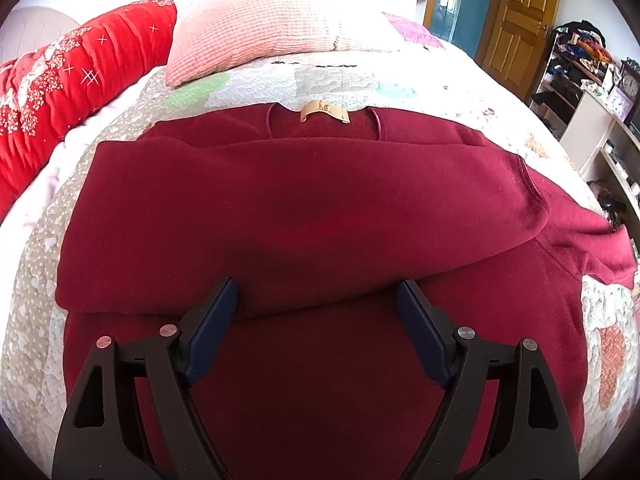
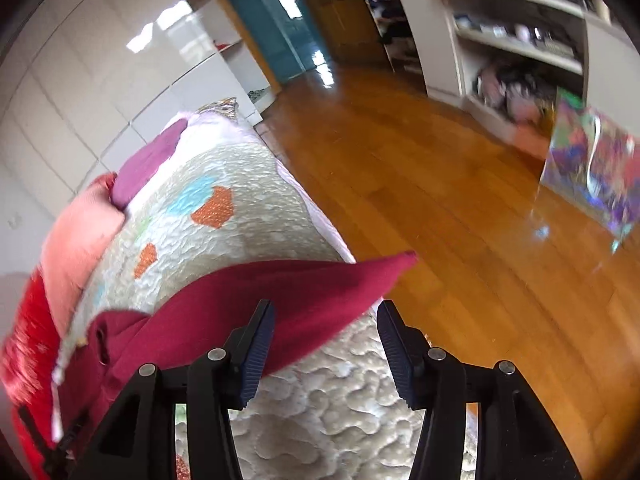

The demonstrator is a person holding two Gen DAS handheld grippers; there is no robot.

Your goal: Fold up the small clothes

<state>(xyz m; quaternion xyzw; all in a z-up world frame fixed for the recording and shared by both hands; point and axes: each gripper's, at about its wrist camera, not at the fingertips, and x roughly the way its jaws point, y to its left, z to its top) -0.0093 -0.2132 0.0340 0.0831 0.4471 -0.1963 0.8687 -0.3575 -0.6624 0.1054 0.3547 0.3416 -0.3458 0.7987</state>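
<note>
A dark red sweater lies flat on the quilted bed, collar and tan label at the far side. One sleeve is folded across its chest. The other sleeve sticks out to the right. My left gripper is open and empty, hovering just above the sweater's middle. In the right wrist view my right gripper is open and empty over the bed's right edge, and the red sleeve lies past its left finger, its tip pointing off the bed.
A pink pillow and a red floral pillow lie at the head of the bed. The wooden floor lies right of the bed, with white shelves, a shiny bag and a wooden door.
</note>
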